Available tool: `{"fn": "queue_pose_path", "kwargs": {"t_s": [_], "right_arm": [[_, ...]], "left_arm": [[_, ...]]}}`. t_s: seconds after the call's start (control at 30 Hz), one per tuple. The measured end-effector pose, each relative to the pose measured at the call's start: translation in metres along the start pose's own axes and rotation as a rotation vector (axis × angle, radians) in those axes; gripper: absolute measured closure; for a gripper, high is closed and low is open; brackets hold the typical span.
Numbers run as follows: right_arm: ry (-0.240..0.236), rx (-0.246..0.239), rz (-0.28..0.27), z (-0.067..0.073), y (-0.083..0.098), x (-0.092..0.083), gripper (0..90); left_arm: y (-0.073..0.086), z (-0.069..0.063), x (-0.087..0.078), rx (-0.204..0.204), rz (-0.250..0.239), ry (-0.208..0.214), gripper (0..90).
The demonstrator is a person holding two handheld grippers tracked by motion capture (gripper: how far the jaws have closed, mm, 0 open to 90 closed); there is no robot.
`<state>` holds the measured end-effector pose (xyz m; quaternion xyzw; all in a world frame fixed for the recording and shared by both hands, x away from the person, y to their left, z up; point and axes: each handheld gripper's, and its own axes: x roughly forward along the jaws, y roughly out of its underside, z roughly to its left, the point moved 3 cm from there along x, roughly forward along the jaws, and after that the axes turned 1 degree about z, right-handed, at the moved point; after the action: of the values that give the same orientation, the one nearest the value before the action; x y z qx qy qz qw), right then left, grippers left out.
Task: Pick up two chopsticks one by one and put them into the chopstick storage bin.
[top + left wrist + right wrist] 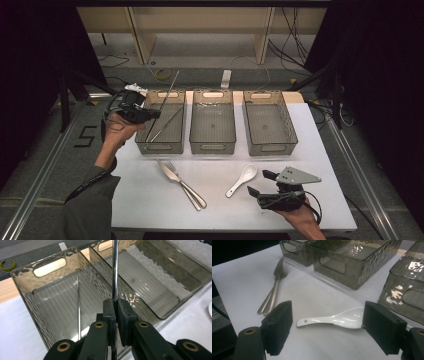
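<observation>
My left gripper (156, 114) (116, 304) is shut on a thin metal chopstick (171, 89) (114, 267), held over the left bin (159, 148) (27, 297). The stick slants up and away past the bin's far rim. A second metal chopstick (167, 124) (78, 305) lies slantwise inside that bin. At the near right of the table my right gripper (260, 183) (328, 312) stands open, jaws wide apart. A white ceramic spoon (242, 180) (342, 318) lies on the table just ahead of them, untouched.
Three smoky plastic bins stand in a row; the middle bin (212, 148) (175, 282) and the right bin (270, 150) hold nothing I can see. A metal fork and knife (181, 184) (274, 291) lie together on the white table (150, 200), near centre-left.
</observation>
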<state>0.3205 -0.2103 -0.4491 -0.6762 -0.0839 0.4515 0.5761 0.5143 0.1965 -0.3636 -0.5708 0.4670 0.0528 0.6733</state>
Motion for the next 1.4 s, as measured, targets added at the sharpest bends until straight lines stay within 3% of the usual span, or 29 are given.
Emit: {"fn": "queue_pose_path", "kwargs": {"t_s": [0.23,0.37,0.53,0.83,1.4], "right_arm": [[-0.003,-0.001,-0.004,0.0,0.0,0.0,25.2],[-0.003,0.0,-0.001,0.0,0.0,0.0,25.2],[-0.004,-0.001,0.002,0.001,0.0,0.0,25.2],[-0.007,0.001,0.001,0.0,0.0,0.001,25.2],[-0.008,-0.001,-0.002,0.001,0.0,0.001,25.2]], "left_arm": [[-0.003,0.016,0.007,-0.032,-0.019,-0.037,84.7],[0.0,0.021,0.009,-0.043,-0.045,-0.057,84.7],[0.005,0.026,0.016,-0.054,-0.041,-0.078,84.7],[0.013,0.028,0.028,-0.055,-0.035,-0.099,84.7],[0.026,0.03,0.047,-0.084,0.002,-0.096,84.3]]}}
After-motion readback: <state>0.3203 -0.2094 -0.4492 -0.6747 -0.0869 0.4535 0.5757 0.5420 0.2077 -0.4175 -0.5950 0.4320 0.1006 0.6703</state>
